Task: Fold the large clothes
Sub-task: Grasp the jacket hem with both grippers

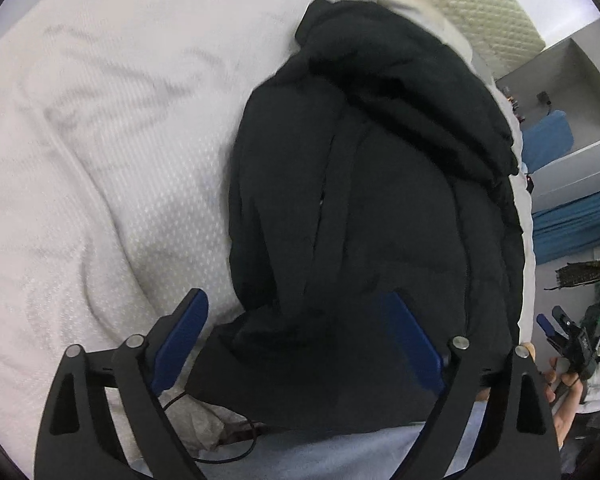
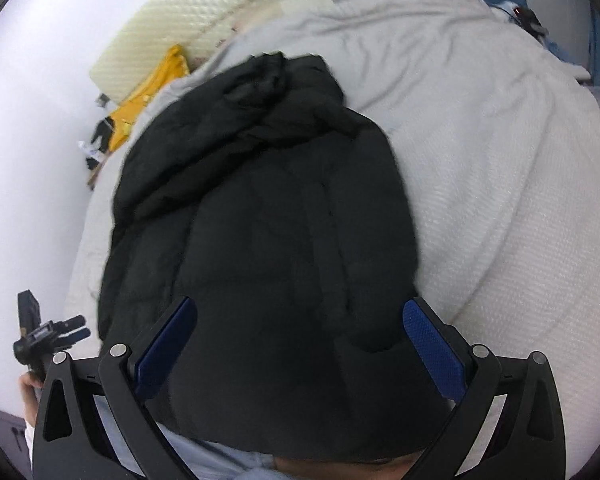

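Observation:
A black padded jacket (image 1: 372, 200) (image 2: 260, 220) lies spread on a white textured bed cover (image 1: 120, 140) (image 2: 500, 160), its bunched hood end far from me. My left gripper (image 1: 298, 320) hangs open over the near hem. Its left pad is over the bedding and its right pad is over the dark cloth, with nothing pinched. My right gripper (image 2: 300, 344) is also open wide above the jacket's near edge, and its blue pads (image 2: 432, 352) are not pressing on the cloth. The hand (image 1: 564, 384) holding the right gripper shows at the right edge of the left wrist view.
A cream quilted pad (image 2: 204, 12) (image 1: 480, 4) lies past the jacket, with a yellow garment (image 2: 152, 92) beside it. Grey shelves and blue cloth (image 1: 560, 192) stand off the bed's right side. A thin black cord (image 1: 228, 440) lies near the front edge.

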The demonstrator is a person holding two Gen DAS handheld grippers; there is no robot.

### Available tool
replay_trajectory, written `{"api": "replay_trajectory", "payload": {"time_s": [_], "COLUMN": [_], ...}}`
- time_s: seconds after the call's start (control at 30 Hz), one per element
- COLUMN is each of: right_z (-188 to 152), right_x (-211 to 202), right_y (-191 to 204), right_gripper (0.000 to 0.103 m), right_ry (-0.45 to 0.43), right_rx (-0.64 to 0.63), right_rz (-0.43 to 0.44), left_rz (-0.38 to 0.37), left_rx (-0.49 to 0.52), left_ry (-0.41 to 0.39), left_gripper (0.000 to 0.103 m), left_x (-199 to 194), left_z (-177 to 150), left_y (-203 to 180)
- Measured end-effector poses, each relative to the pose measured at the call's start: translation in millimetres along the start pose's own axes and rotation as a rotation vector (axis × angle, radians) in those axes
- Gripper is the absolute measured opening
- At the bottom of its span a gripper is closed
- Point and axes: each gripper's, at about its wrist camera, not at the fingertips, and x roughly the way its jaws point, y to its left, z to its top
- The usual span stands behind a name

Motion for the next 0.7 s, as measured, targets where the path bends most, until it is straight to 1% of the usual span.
{"api": "replay_trajectory", "payload": {"time_s": [0.03,0.07,0.1,0.23,0.27,0.3,0.33,0.47,0.53,0.63,0.7], "right_z": [0.8,0.9,0.4,-2.3,-4.1,-5.1,-5.1,-7.8,-9.5,-11.7,-13.6], "right_x": [1.9,2.6,4.9,16.3,20.1,22.7,22.7,26.8,31.9,44.4,54.4], "right_y": [-5.8,-7.6,-14.4,-40.1,-49.3,-63.5,-63.5,-86.4,-98.2,-108.9,-107.6], "right_gripper": [0.103,0.103,0.103,0.103,0.103,0.103,0.103,0.103,0.103,0.103,0.103], "right_ry": [0.005,0.004,0.005,0.02,0.031,0.036,0.036,0.048,0.064,0.117,0.162], "right_rx": [0.003,0.008,0.027,0.097,0.122,0.175,0.175,0.286,0.348,0.403,0.42], "right_rz": [-0.004,-0.003,0.005,0.031,0.021,0.033,0.033,0.06,0.087,0.123,0.162], "left_rz": [0.0,0.001,0.002,-0.021,-0.029,-0.029,-0.023,0.007,0.027,0.071,0.052], "left_rx": [-0.005,-0.013,-0.019,-0.05,-0.063,-0.071,-0.079,-0.11,-0.122,-0.164,-0.191], "left_ry": [0.008,0.014,0.02,0.068,0.078,0.082,0.089,0.123,0.147,0.177,0.196], "left_gripper": [0.096,0.101,0.103,0.103,0.103,0.103,0.103,0.103,0.103,0.103,0.103], "left_x": [2.8,5.7,7.4,20.3,22.9,24.5,27.0,39.9,46.2,58.4,66.0], "left_z": [0.4,0.8,2.5,4.4,4.3,5.4,6.0,8.6,11.2,13.3,14.7], "left_y": [1.9,3.7,4.1,8.0,9.9,11.3,12.5,14.3,16.7,22.7,26.3]}}
